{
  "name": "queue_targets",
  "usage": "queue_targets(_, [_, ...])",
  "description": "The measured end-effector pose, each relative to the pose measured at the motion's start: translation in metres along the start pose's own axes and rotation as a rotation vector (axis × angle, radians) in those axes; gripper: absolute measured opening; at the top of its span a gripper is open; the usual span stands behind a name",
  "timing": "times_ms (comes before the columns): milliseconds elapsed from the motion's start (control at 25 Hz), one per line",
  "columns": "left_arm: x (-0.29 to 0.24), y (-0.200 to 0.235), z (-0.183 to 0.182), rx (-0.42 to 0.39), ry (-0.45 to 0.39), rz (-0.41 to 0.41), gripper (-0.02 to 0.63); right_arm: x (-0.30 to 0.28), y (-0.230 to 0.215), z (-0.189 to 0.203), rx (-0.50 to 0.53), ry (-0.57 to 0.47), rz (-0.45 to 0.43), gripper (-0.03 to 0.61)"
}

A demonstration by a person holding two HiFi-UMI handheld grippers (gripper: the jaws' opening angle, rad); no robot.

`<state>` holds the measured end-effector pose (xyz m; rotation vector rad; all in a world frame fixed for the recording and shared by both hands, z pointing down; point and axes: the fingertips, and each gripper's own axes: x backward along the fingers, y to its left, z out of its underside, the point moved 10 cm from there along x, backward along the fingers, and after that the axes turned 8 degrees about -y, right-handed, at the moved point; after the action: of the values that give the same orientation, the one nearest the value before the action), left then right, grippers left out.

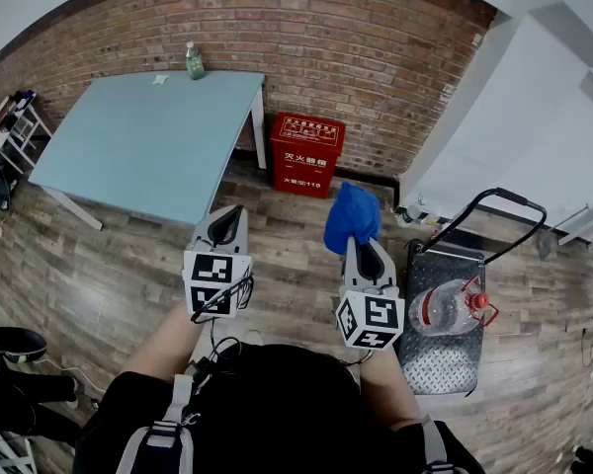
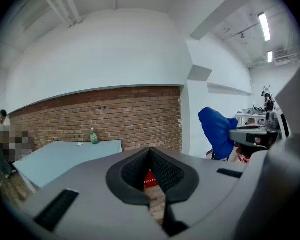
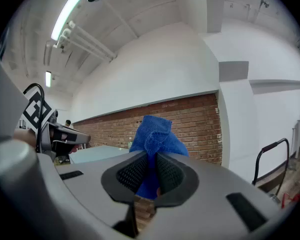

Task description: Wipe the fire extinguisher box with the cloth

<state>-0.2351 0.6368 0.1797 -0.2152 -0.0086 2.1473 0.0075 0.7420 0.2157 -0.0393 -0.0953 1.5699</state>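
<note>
The red fire extinguisher box [image 1: 305,153] stands on the floor against the brick wall, right of the table. A sliver of the red box [image 2: 149,179] shows between my left jaws. My right gripper [image 1: 364,250] is shut on a blue cloth [image 1: 352,215], which bunches up above the jaws; the cloth [image 3: 155,139] fills the middle of the right gripper view. My left gripper [image 1: 228,218] is shut and holds nothing, its tips over the floor near the table's front corner. Both grippers are held well short of the box. The cloth [image 2: 217,131] also shows at the right of the left gripper view.
A light blue table [image 1: 148,141] stands left of the box with a green bottle [image 1: 195,61] at its back edge. A metal hand cart [image 1: 445,314] carrying a large water jug [image 1: 447,307] sits at my right. Shelving and clutter [image 1: 5,136] line the far left.
</note>
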Motion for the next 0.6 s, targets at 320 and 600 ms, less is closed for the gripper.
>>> queue_targets(320, [-0.021, -0.037, 0.01, 0.025, 0.036, -0.025, 0.006, -0.007, -0.047, 0.006, -0.029, -0.003, -0.001, 0.048])
queue_targets(600, [-0.077, -0.019, 0.017, -0.021, 0.02, -0.023, 0.006, -0.062, -0.066, 0.024, -0.013, 0.007, 0.009, 0.048])
